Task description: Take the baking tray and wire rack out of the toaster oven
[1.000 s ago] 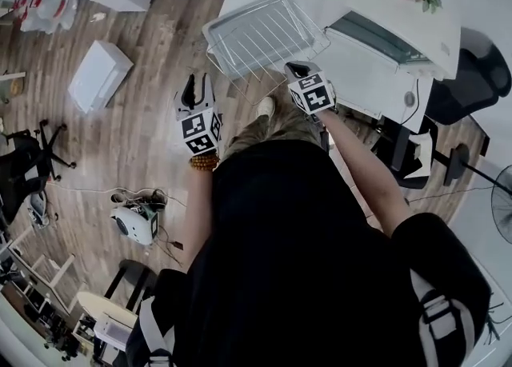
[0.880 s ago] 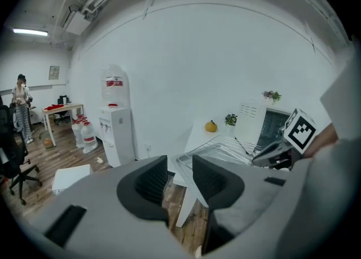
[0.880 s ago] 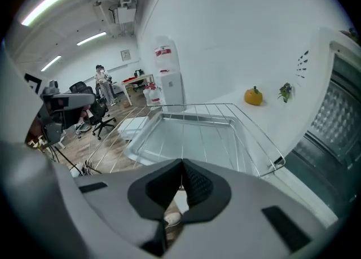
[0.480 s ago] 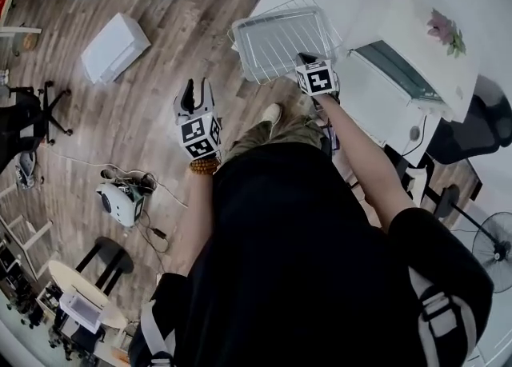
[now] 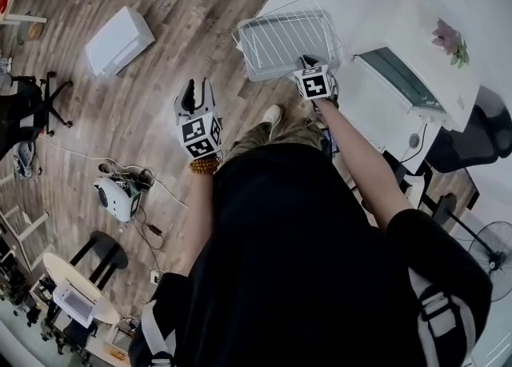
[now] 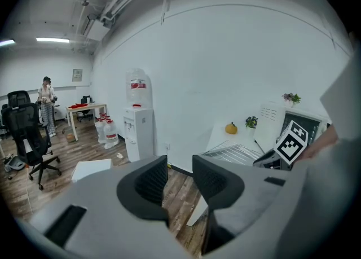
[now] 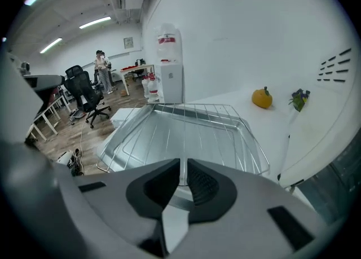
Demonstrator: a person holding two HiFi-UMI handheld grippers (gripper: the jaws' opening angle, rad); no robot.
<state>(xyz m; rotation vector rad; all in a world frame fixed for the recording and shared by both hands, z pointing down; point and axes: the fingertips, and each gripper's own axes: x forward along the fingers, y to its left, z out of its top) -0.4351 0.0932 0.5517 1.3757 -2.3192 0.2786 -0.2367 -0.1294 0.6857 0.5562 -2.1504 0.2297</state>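
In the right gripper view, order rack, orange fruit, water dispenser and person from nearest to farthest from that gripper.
1. The rack, in the right gripper's jaws.
2. The orange fruit, on the table, right.
3. The water dispenser, by the wall.
4. The person, far left.

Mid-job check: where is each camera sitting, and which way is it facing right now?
Head view: on the person's head, facing steeply down at the wire rack and baking tray; torso, arms, left claw and right claw show.
Left gripper view: on the left claw, facing along its open, empty jaws toward the water dispenser.
Right gripper view: on the right claw, facing along jaws shut on the wire rack's near edge.
Shared: all three show the wire rack.
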